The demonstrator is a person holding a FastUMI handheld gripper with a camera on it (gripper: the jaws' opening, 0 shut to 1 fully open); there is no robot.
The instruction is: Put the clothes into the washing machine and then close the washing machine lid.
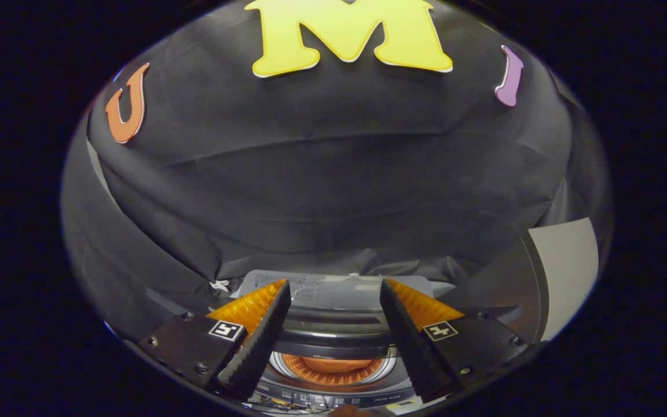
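Ridged fingers (270, 333) spread open, empty; round washing machine (333, 379) drum holds orange clothes (336, 365).

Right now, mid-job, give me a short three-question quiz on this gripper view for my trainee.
1. True or false: the gripper is shut on a garment.
2. What shows inside the washing machine drum opening, between the fingers? A) an orange thing B) a blue towel C) a white bottle
3. Fill in: the lid stands ____ beyond the fingertips.

Key:
1. False; the fingers are spread apart with nothing between them.
2. A, the orange thing, likely clothing.
3. Raised; it is not yet closed.
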